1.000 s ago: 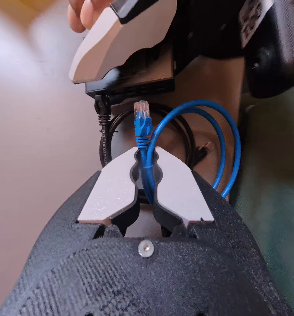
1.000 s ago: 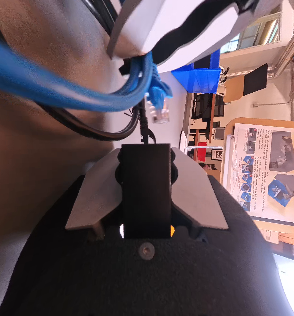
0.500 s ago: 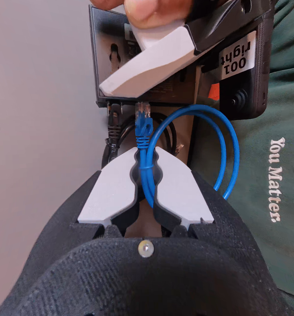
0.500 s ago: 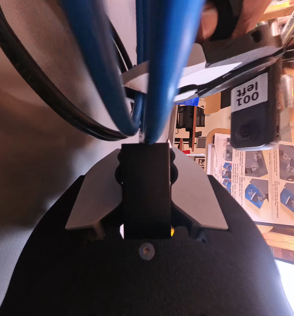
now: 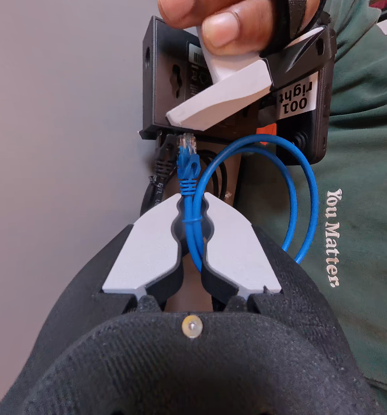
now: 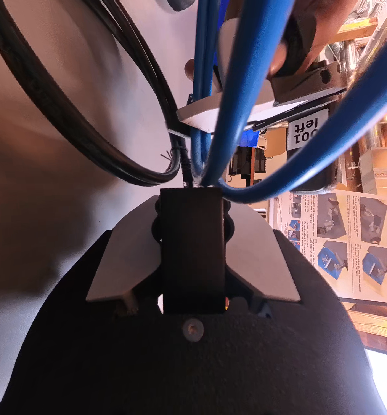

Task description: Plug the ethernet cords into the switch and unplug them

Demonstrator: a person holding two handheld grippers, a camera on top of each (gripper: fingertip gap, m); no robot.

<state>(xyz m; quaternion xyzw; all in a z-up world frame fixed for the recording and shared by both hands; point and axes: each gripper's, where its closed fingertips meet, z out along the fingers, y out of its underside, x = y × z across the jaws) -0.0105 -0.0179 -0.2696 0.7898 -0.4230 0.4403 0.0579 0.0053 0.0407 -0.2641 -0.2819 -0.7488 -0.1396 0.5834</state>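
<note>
Blue cord (image 5: pixel 189 226), coiled and bound with a thin tie, clamped between the white fingers (image 5: pixel 147 244) of the left gripper (image 5: pixel 192 197); jaws narrow, closed on two strands of it. Its plug (image 5: pixel 186 155), clear-tipped with a blue boot, stands out past the fingertips and points up, its tip at the lower edge of the switch (image 5: pixel 163 89), at or just inside a port; whether it is seated cannot be told. The rest of the loop hangs out to the right of the fingers.

Black switch, held edge-on in the right gripper (image 6: pixel 191 197), jaws closed on its body (image 6: pixel 191 251). In the left view its flat underside, with keyhole slots, faces the camera, and one white finger (image 5: pixel 221 98) of the right gripper lies across it.

Black cord (image 5: pixel 163 166), plugged into the port just left of the blue plug; its coil (image 6: pixel 80 125) hangs beside the blue loop.

Hand (image 5: pixel 212 20), gripping the right gripper at the top of the left view. Green shirt (image 5: pixel 356 202) fills the right side. Grey surface (image 5: pixel 53 134) lies behind on the left.

Right view: blue strands (image 6: pixel 239 107) cross close to the lens, blurred; the left gripper (image 6: pixel 201 116) shows beyond them. An instruction sheet (image 6: pixel 345 247) lies at the right.
</note>
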